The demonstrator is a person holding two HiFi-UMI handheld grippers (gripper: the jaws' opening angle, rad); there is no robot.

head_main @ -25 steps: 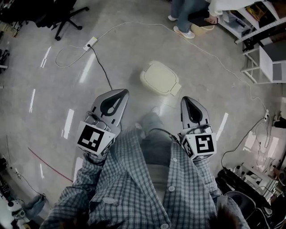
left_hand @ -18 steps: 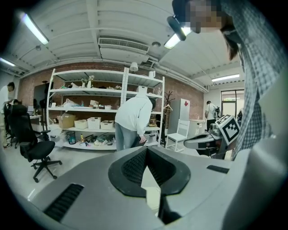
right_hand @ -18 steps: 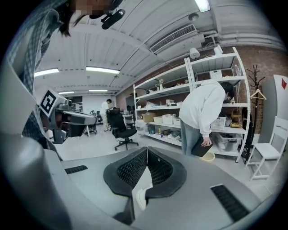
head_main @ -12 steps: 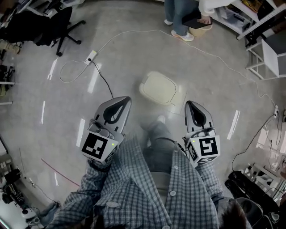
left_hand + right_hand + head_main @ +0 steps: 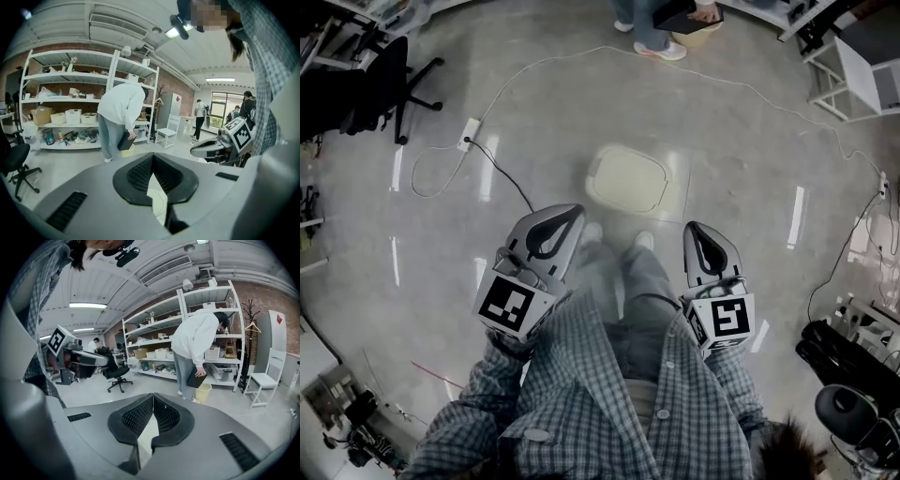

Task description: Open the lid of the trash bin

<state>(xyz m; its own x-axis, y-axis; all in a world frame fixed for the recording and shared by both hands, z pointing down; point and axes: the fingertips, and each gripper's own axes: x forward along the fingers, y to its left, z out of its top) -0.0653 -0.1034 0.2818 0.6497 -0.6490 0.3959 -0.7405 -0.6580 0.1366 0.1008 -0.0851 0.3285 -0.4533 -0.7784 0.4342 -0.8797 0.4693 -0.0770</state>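
Note:
The trash bin (image 5: 628, 180) stands on the floor just ahead of my feet, a cream rounded box with its lid down. My left gripper (image 5: 570, 210) is held at waist height to the bin's near left, its jaws shut with nothing between them. My right gripper (image 5: 699, 227) hangs at the bin's near right, also shut and empty. Both are well above the bin and apart from it. In the left gripper view a cream strip of the bin (image 5: 157, 199) shows through the slit behind the closed tips of the left gripper (image 5: 152, 155). In the right gripper view the right gripper (image 5: 153, 395) is closed too.
A white cable (image 5: 581, 58) and a black cable (image 5: 508, 173) from a power strip (image 5: 469, 129) run across the floor. A person (image 5: 196, 350) bends at the shelves (image 5: 157, 350) beside a yellow bucket (image 5: 203, 392). An office chair (image 5: 366, 89) stands far left, a white chair (image 5: 262, 380) at right.
The bin has shifted toward the middle of the head view and sits squarer ahead of my feet. Both grippers keep their pose and stay shut.

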